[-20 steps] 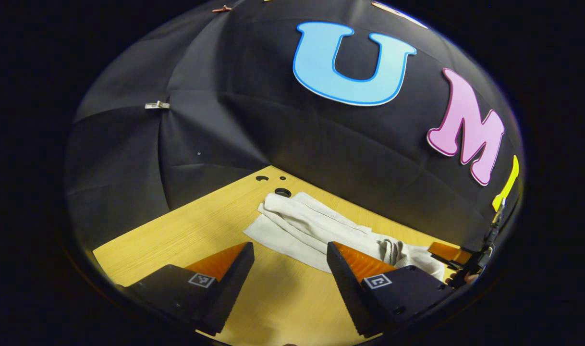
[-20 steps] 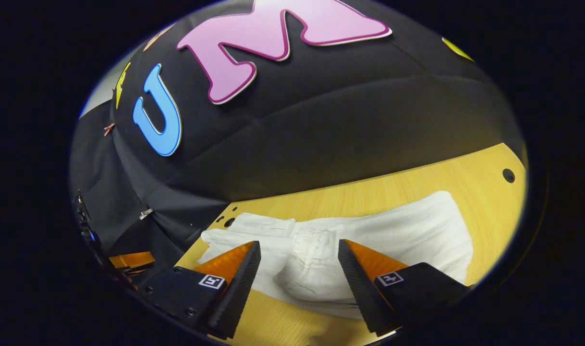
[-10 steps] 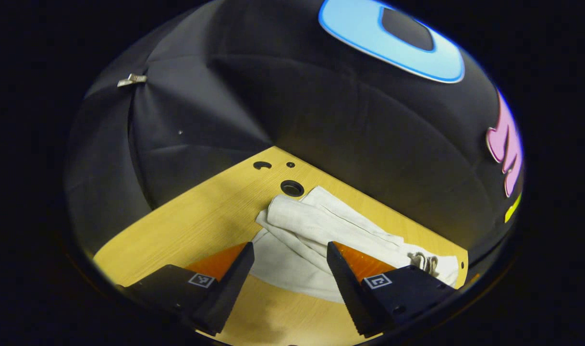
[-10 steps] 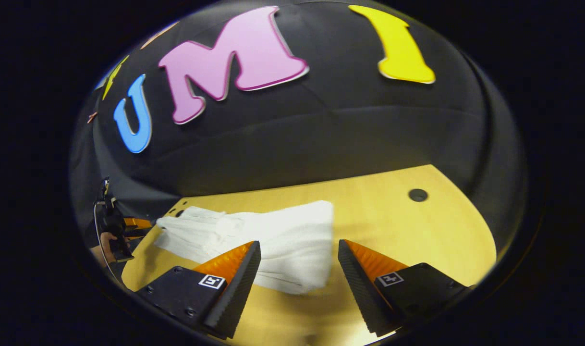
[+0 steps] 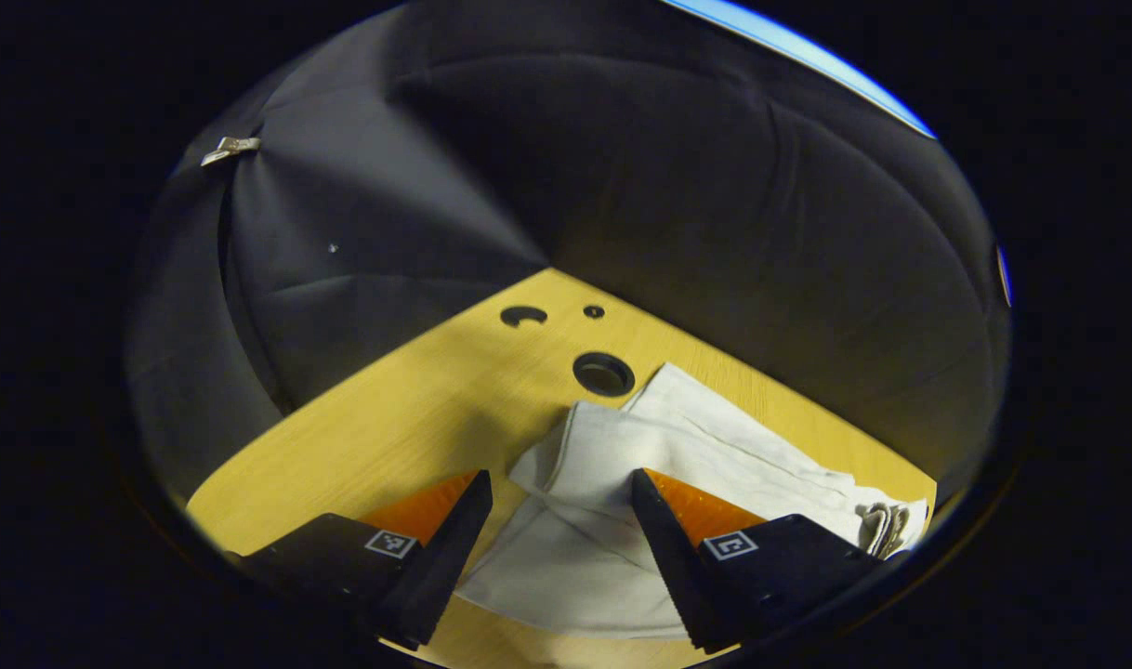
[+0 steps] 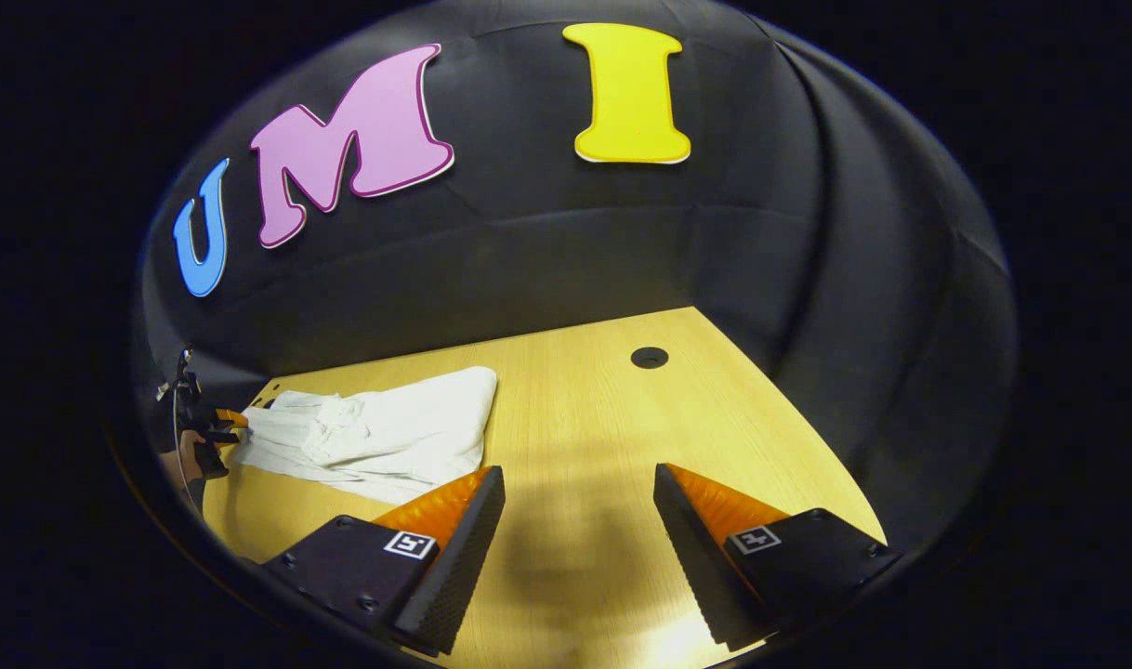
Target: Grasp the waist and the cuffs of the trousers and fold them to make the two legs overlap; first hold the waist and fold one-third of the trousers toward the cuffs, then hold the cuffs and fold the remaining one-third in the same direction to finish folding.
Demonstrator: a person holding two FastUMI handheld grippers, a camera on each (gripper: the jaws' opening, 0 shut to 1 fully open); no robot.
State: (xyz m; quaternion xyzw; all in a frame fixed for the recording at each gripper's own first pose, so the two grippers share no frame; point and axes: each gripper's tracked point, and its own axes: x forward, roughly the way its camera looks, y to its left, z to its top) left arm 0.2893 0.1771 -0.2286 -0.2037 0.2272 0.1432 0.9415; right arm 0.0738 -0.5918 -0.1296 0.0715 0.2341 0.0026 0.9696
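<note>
Trousers (image 5: 622, 483): a pale, rumpled bundle lying on the surface (image 6: 603, 418) near its far left corner, beside a round hole (image 5: 603, 373); in the right view the trousers (image 6: 380, 432) lie well to the left of the right tool.
Done so far: the cloth looks doubled over on itself, layers stacked, so I judge the legs already overlap and at least one fold is made; which end is waist and which is cuffs I cannot tell.
Left to do: the bundle is loose and uneven, with one layer's corner poking out toward the wall; the last third-fold probably remains, or else only a tidying.
Left tool (image 5: 561, 520): wide open, holding nothing; its fingers stand either side of the near end of the trousers, above the cloth; whether they touch it I cannot tell.
Right tool (image 6: 580, 530): wide open, empty, over bare wood, well apart from the trousers.
Far-off tool (image 6: 199, 427): in the right view, the other tool and the hand holding it sit at the left end of the cloth.
Edges: the bundle lies near the back edge and the wall; little spare room on that side.
Open room: a broad bare stretch of surface right of the trousers, with one more hole (image 6: 649, 357) far back.
</note>
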